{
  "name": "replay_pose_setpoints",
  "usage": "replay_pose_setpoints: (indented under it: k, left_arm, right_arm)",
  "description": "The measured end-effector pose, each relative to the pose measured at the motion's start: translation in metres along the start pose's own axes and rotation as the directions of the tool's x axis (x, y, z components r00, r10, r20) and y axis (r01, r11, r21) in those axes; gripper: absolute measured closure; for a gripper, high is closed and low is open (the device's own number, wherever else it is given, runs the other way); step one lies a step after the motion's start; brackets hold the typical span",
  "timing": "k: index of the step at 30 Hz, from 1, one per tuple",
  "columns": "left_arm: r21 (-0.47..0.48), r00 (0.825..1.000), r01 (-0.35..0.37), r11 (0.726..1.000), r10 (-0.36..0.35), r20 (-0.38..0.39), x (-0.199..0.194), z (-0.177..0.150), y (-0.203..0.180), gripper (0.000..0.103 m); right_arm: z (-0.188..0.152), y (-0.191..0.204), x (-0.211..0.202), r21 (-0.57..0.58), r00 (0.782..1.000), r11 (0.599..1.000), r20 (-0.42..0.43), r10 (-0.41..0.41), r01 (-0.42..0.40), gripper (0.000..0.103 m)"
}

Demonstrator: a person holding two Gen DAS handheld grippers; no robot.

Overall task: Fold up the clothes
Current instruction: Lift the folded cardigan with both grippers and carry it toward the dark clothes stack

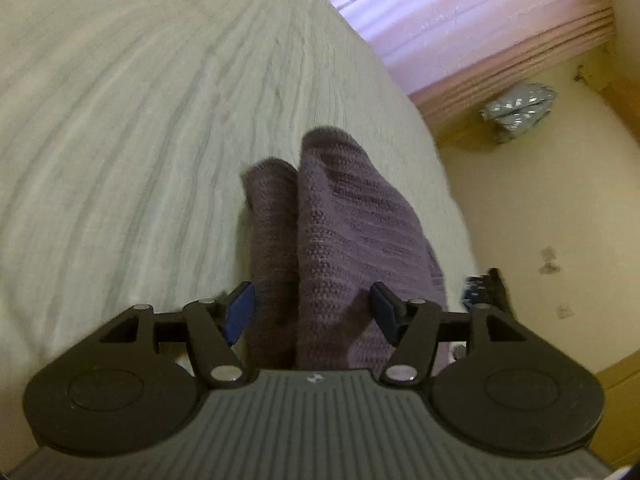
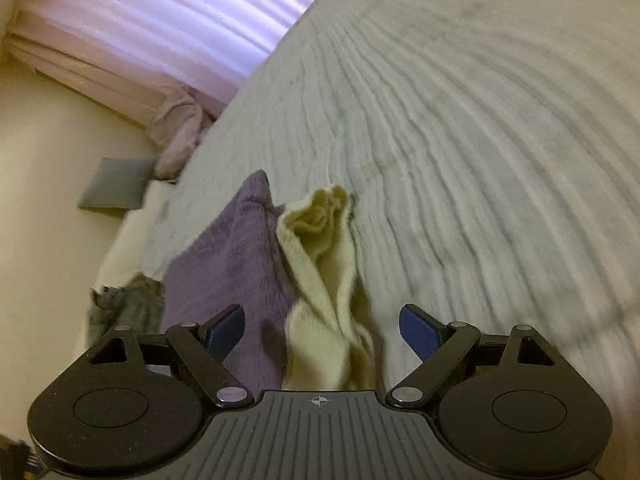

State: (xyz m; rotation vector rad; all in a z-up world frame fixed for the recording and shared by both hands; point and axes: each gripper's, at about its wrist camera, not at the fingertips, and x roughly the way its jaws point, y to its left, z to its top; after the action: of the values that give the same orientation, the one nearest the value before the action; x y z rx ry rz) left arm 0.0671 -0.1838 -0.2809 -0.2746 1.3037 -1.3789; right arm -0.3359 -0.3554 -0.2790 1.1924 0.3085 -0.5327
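Left gripper [image 1: 312, 312]: jaws spread wide, blue pads [image 1: 239, 312] clear of the cloth on both sides. Purple knitted garment [image 1: 340, 232]: bunched in two upright folds between the open jaws, centre of the left wrist view, resting on the pale ribbed bedspread [image 1: 140, 140].

Right gripper [image 2: 322, 332]: jaws likewise spread, pads not touching fabric. Cream fuzzy garment [image 2: 320, 264]: crumpled, standing in a loose peak between the jaws, centre of the right wrist view; the purple knit lies touching it on its left.

Grey cloth [image 2: 132, 304]: lower left of that view, at the bed's edge. Grey cushion [image 2: 116, 188]: on the floor at left. Pink pleated curtain [image 2: 160, 12]: upper left. Silvery crumpled bag [image 1: 516, 106]: upper right of the left wrist view, on the floor.
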Motion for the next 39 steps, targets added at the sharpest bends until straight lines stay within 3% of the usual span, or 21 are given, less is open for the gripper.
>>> replay_pose_setpoints:
  k: [3, 7, 9, 14, 20, 25, 30, 35, 39]
  left_arm:
    - [-0.047, 0.998, 0.056, 0.997, -0.057, -0.016, 0.014, 0.005, 0.011, 0.04]
    - [-0.064, 0.996, 0.072, 0.995, -0.075, -0.05, 0.032, 0.011, 0.015, 0.04]
    - [-0.082, 0.995, 0.069, 0.994, -0.074, -0.061, 0.037, 0.016, 0.016, 0.044]
    - [-0.064, 0.993, 0.05, 0.997, -0.057, -0.107, 0.039, 0.025, 0.001, 0.06]
    - [0.007, 0.976, 0.044, 0.999, -0.042, -0.213, 0.047, 0.034, -0.062, 0.072]
    - [0.021, 0.933, 0.139, 0.99, -0.123, -0.339, 0.077, 0.038, -0.132, 0.073]
    - [0.02, 0.867, 0.243, 0.97, -0.208, -0.453, 0.125, 0.044, -0.211, 0.073]
    - [0.084, 0.792, 0.346, 0.934, -0.243, -0.56, 0.194, 0.048, -0.313, 0.073]
    - [0.107, 0.75, 0.397, 0.911, -0.256, -0.61, 0.26, 0.041, -0.38, 0.073]
  right_arm:
    - [0.011, -0.002, 0.023, 0.009, 0.991, 0.994, -0.086, 0.107, -0.107, 0.016]
    - [0.023, 0.012, 0.06, -0.071, 0.971, 0.987, -0.205, 0.124, -0.141, 0.016]
    - [0.029, 0.013, 0.073, -0.07, 0.96, 0.984, -0.241, 0.144, -0.165, 0.038]
    - [0.03, 0.0, 0.068, 0.077, 0.956, 0.983, -0.231, 0.179, -0.166, 0.065]
    - [0.034, 0.002, 0.014, 0.227, 0.976, 0.97, -0.172, 0.13, -0.089, 0.069]
    - [0.045, 0.003, -0.078, 0.35, 0.994, 0.935, -0.074, 0.081, -0.05, 0.069]
    - [0.071, 0.019, -0.175, 0.386, 0.998, 0.923, 0.069, -0.011, -0.017, 0.069]
    - [0.095, 0.022, -0.261, 0.418, 0.969, 0.908, 0.234, -0.077, -0.029, 0.069]
    - [0.13, -0.001, -0.318, 0.439, 0.938, 0.898, 0.323, -0.124, -0.033, 0.069]
